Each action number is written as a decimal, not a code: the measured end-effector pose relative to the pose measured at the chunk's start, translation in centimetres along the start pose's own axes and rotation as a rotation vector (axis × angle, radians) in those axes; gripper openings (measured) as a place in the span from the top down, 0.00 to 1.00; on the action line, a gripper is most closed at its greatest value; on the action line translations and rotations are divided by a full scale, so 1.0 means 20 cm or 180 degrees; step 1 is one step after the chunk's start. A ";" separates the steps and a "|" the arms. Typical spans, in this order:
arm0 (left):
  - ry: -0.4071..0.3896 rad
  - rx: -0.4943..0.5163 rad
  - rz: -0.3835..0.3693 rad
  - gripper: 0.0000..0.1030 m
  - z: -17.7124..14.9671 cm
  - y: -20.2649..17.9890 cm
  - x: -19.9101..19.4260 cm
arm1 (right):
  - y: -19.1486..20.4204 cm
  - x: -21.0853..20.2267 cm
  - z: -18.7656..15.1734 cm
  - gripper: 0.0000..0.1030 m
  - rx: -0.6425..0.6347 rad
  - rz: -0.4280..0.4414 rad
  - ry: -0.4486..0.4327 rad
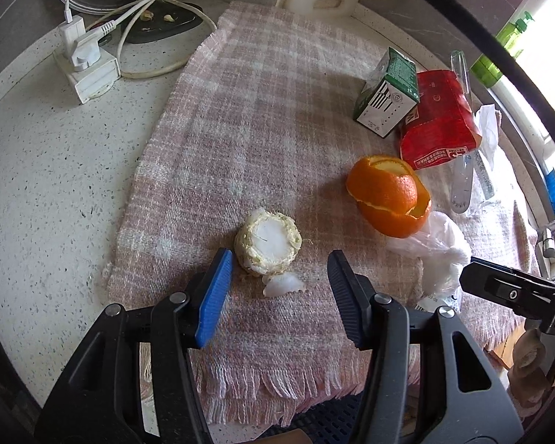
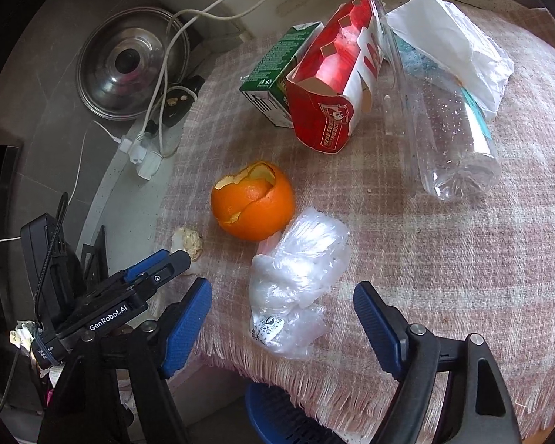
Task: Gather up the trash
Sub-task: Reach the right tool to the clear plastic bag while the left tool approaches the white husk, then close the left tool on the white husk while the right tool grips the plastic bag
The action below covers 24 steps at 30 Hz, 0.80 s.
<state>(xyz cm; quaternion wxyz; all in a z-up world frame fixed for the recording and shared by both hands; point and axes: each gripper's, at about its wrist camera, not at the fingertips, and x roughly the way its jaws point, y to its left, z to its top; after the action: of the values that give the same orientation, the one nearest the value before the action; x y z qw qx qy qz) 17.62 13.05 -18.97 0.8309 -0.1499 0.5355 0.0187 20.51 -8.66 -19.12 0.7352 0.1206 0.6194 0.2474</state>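
Two grippers hang over the near edge of the checked cloth (image 1: 262, 118) on the speckled surface (image 1: 55, 170), both with jaws spread and holding nothing. The left gripper (image 1: 279, 285) has the pale vegetable stub (image 1: 266, 242) just beyond its fingers. The right gripper (image 2: 283, 318) frames the crumpled clear plastic (image 2: 296, 281). Orange peel (image 2: 251, 203) sits beside it; red carton (image 2: 333, 85), green carton (image 2: 273, 74) and bottle (image 2: 455, 137) lie farther off.

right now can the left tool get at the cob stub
Probably yes. The left tool is open, and the cob stub lies on the cloth just ahead of its fingers, beside the blue pad. Only a small white scrap lies in the gap; the orange peel sits apart.
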 end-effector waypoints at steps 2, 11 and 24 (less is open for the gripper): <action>0.0008 0.0050 0.0064 0.51 0.01 -0.01 0.02 | 0.01 0.02 0.01 0.20 -0.0024 -0.0047 0.0024; -0.0031 0.0167 0.0163 0.63 0.04 -0.02 0.05 | 0.02 0.12 0.01 0.41 -0.0112 -0.0223 0.0175; -0.0092 0.0153 0.0095 0.64 0.02 -0.01 0.00 | 0.02 0.10 0.00 0.57 -0.0198 -0.0176 0.0164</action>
<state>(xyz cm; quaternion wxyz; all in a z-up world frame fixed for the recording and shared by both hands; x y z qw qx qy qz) 17.99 12.92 -18.76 0.8415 -0.1217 0.5259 0.0204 20.62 -7.27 -20.73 0.7290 0.0741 0.6332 0.2492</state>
